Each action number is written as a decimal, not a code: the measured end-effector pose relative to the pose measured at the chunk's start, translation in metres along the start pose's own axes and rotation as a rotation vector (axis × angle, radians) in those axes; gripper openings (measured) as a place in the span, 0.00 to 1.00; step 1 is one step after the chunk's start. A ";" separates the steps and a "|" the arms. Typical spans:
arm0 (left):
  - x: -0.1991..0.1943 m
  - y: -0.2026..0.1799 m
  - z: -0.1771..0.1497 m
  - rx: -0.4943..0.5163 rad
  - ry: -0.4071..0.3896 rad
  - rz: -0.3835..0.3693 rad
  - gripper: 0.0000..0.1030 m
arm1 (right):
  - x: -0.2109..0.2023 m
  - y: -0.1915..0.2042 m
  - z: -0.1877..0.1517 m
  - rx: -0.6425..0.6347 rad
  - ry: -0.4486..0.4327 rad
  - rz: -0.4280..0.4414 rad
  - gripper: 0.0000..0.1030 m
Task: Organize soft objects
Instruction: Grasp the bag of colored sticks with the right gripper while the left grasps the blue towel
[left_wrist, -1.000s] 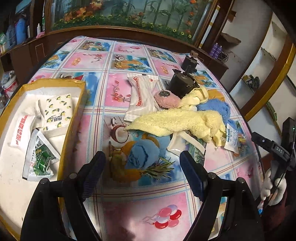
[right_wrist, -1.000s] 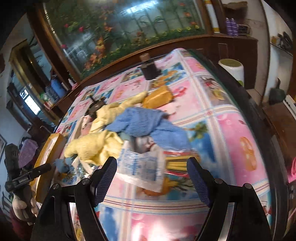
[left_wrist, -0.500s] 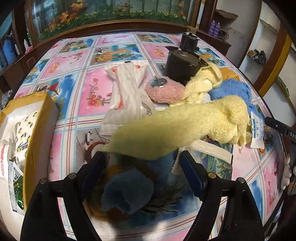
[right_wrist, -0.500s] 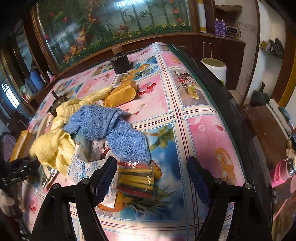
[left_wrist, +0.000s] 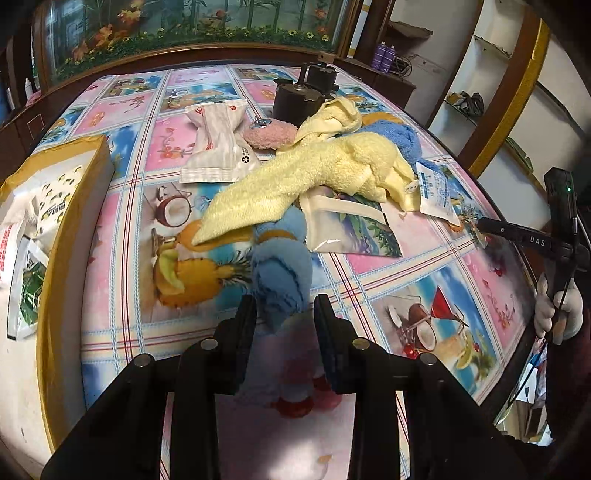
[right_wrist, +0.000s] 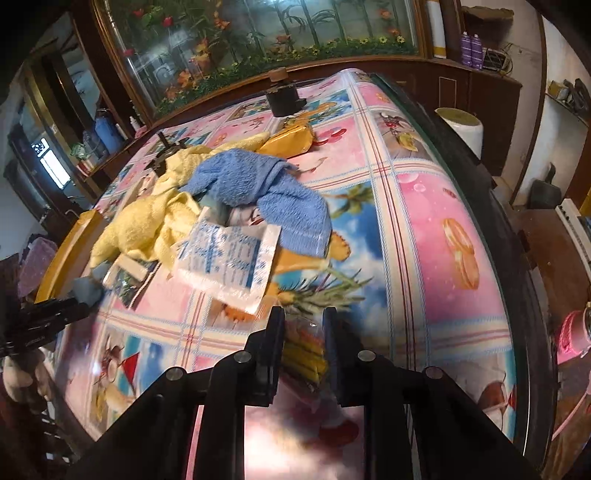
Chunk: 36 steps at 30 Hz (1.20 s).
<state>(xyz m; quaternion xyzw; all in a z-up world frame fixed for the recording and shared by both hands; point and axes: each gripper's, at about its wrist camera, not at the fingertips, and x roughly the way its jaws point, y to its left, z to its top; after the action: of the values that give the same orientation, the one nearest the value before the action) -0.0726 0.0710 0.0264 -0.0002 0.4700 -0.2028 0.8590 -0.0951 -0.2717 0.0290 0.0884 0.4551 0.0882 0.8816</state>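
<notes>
Both grippers are mid-pick, each with something already caught. The left gripper (left_wrist: 284, 317) has its jaws clamped on the near end of a fluffy light-blue plush item (left_wrist: 282, 275), which lies on the bright fruit-print tablecloth (left_wrist: 424, 295) with its far end tucked under the pale yellow terry towel (left_wrist: 295, 177). The right gripper (right_wrist: 303, 332) has its jaws closed on a clear plastic packet with yellow and orange contents (right_wrist: 304, 350), just near of the white sachet with blue print (right_wrist: 229, 258) and the blue terry towel (right_wrist: 258, 184).

The sorting looks early: most of the heap, including a pink fuzzy pad (left_wrist: 271, 134) and a white striped plastic pack (left_wrist: 218, 147), is still mid-table, while the yellow-rimmed cardboard box (left_wrist: 55, 236) at the left already holds several packets.

The next move for the left side is probably to lift the plush free without dragging the yellow towel along, then carry it left towards the box; whether the box is its right home cannot be told from here
</notes>
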 end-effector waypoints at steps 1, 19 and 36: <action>-0.002 0.001 -0.002 -0.007 -0.001 -0.006 0.29 | -0.002 0.001 -0.003 -0.012 0.009 0.000 0.23; -0.005 0.011 0.013 -0.091 -0.063 0.032 0.65 | 0.001 0.022 -0.006 -0.064 0.052 0.070 0.73; -0.007 -0.014 0.014 -0.008 -0.090 0.040 0.24 | -0.008 0.051 -0.022 -0.194 0.090 0.006 0.20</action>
<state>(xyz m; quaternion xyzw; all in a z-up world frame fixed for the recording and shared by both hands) -0.0692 0.0573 0.0424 -0.0036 0.4316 -0.1834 0.8832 -0.1218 -0.2228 0.0344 -0.0003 0.4835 0.1384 0.8644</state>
